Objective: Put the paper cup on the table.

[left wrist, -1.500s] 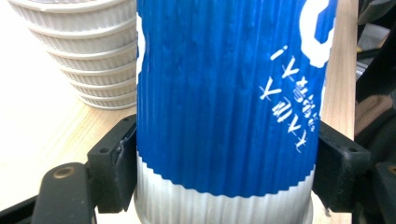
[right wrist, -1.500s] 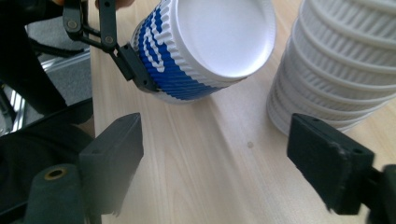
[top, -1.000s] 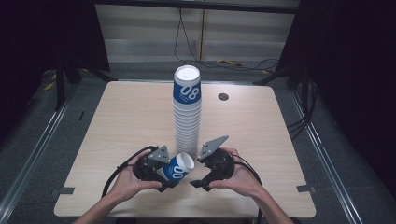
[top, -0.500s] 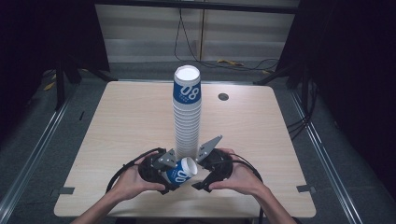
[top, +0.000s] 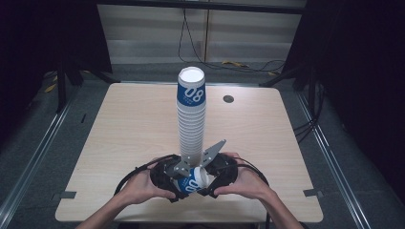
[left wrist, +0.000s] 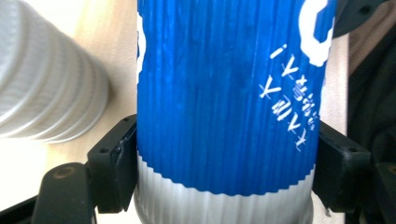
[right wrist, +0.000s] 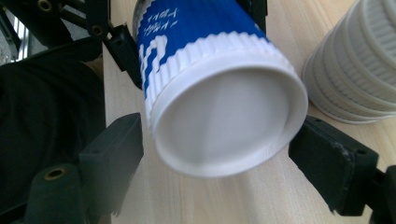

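1. Since earlier frame: both hands drew in toward table's near edge; cup (top: 195,180) now lies tilted between them, just in front of stack (top: 191,119).
2. L gripper (left wrist: 224,158) clamped on cup's sides.
3. R gripper (right wrist: 219,163): jaws just been closing around cup's white end, gaps visible both sides, no grip yet.
4. Progress: handover looks midway; release by L pending.
5. Table (top: 119,124) pale wood, dark room, cables behind.
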### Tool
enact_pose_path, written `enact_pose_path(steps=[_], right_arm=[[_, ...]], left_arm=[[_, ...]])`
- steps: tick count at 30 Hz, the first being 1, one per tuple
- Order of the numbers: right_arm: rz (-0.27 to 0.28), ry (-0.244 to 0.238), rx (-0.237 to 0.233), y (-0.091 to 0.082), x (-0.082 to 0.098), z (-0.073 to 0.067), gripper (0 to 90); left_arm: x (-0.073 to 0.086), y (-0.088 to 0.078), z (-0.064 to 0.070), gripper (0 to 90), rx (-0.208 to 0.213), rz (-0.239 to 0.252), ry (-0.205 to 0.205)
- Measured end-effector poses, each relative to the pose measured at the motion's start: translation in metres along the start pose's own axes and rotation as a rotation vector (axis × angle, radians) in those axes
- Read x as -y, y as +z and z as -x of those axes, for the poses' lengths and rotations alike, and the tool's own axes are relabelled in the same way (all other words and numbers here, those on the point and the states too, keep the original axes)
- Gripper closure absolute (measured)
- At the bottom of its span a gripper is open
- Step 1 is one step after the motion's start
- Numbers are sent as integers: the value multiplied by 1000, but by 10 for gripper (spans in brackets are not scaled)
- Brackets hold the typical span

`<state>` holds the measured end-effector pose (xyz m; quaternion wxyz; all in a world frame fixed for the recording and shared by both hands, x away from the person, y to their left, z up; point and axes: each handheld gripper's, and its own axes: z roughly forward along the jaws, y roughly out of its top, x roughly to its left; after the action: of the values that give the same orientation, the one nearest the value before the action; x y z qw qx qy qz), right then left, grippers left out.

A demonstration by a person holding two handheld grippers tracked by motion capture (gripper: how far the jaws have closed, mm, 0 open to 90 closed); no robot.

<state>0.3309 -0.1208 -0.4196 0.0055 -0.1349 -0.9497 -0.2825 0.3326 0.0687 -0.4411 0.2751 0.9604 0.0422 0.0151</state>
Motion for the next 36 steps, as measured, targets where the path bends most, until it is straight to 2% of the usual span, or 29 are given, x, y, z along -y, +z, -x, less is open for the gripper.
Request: enact_pose_path(steps=[1, 2, 3, 4, 5, 6, 7, 8, 10, 11, 13, 14, 16, 20, 22, 25, 26, 28, 30, 31, 33, 36], right_arm=[[-1, -7, 1, 1, -1, 0, 181], [-1, -7, 1, 1, -1, 0, 181], [-1, -17, 4, 2, -2, -1, 170], [-4, -24, 1, 4, -3, -2, 166], [-9, -40, -9, 6, -4, -3, 172], [-9, -40, -9, 6, -4, -3, 172], [-18, -39, -23, 7, -6, -5, 190], [-16, -35, -28, 7, -6, -5, 197], [-15, -42, -39, 7, -6, -6, 228], [-15, -45, -41, 8, -6, -5, 229], [-10, -46, -41, 8, -6, -6, 237], [1, -50, -62, 7, -6, -6, 274], [2, -50, -60, 6, -6, -7, 275], [-2, -52, -59, 7, -5, -7, 280], [6, -52, -60, 7, -4, -6, 280], [24, -60, -58, 7, -4, -6, 280], [25, -63, -55, 7, -4, -6, 280], [26, -66, -52, 7, -4, -6, 280], [29, -49, -48, 6, -4, -7, 280], [29, -49, -48, 6, -4, -7, 280], [42, -47, -52, 6, -2, -7, 281], [38, -43, -45, 6, 1, -7, 281]], left_arm=[[0, 1, 1, 219, 10, -5, 2], [-1, 1, 0, 219, 16, -45, 32], [-1, 3, 4, 218, 9, -22, 2], [-2, 2, 2, 218, 18, -49, 42], [-1, 4, 5, 218, 21, -20, 4], [-2, 5, 6, 218, 16, -20, 12], [-3, 4, 5, 219, 26, -60, 67], [-3, 4, 5, 218, 26, -60, 67], [-3, 6, 9, 218, 34, -24, 33], [-3, 6, 10, 218, 26, -13, 29], [-3, 5, 10, 216, 30, -15, 35], [-3, 4, 9, 216, 35, -17, 41], [-2, 4, 9, 216, 47, -10, 40], [-1, 5, 10, 212, 38, -7, 43], [1, 5, 8, 207, 42, 10, 39], [3, 3, 8, 200, 22, 14, 44], [4, 4, 8, 196, 19, 32, 47], [4, 3, 7, 193, 21, 31, 48], [6, 1, 6, 185, 16, 66, 45], [6, 1, 6, 185, 16, 66, 45], [8, 0, 4, 184, 43, 88, 38], [10, -2, 1, 164, 47, 113, 17]])
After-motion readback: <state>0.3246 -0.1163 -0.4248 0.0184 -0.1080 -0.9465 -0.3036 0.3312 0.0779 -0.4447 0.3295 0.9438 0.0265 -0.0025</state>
